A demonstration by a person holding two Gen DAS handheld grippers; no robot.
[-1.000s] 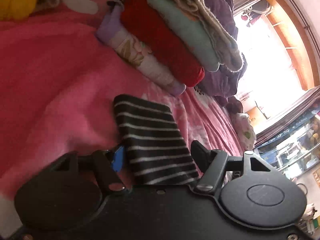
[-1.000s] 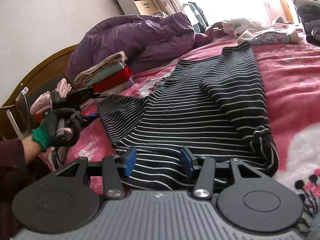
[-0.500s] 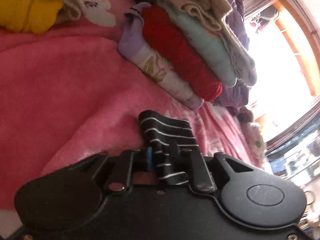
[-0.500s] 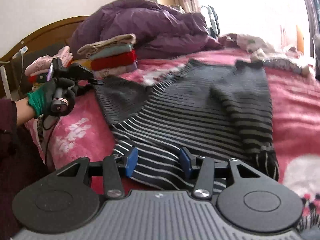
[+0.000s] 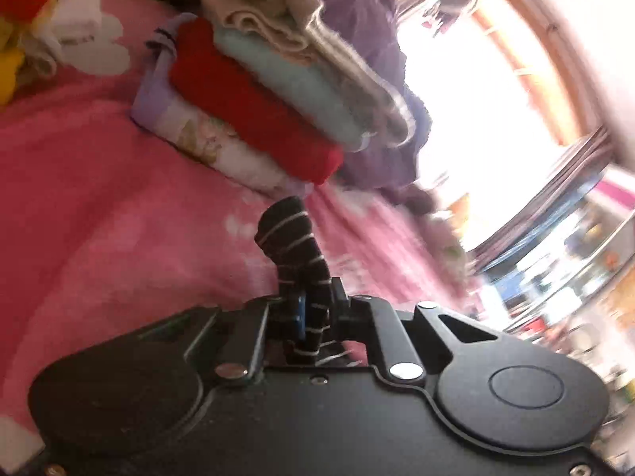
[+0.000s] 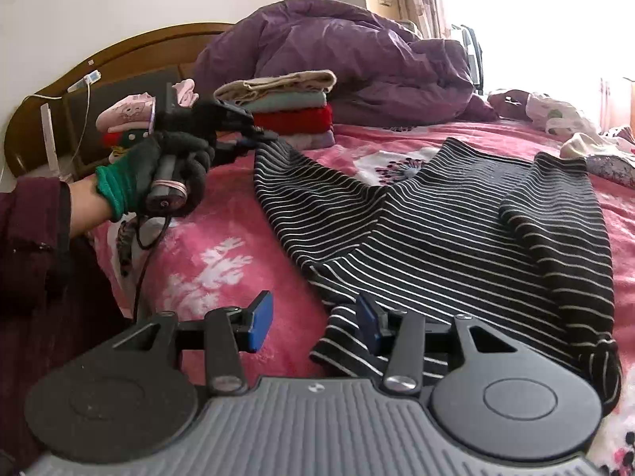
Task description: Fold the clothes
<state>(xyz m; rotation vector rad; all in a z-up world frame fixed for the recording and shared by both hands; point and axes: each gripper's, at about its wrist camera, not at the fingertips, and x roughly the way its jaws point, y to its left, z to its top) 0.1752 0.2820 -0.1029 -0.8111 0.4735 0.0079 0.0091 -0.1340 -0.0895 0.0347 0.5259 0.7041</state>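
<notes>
Right gripper (image 6: 313,321): fingers spread wide, nothing between them, over the near hem of the striped garment (image 6: 456,230). Striped garment: black with white lines, spread across the pink bedspread (image 6: 222,238). Left gripper (image 5: 313,309): clamped on the garment's sleeve end, raised off the bedspread at left. Folded pile (image 6: 293,111): beyond, against the purple duvet (image 6: 357,51).

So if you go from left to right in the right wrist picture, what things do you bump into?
The person's sleeve → green-cuffed gloved hand holding the left gripper → stack of folded clothes → purple duvet → striped garment on the pink bedspread.
</notes>
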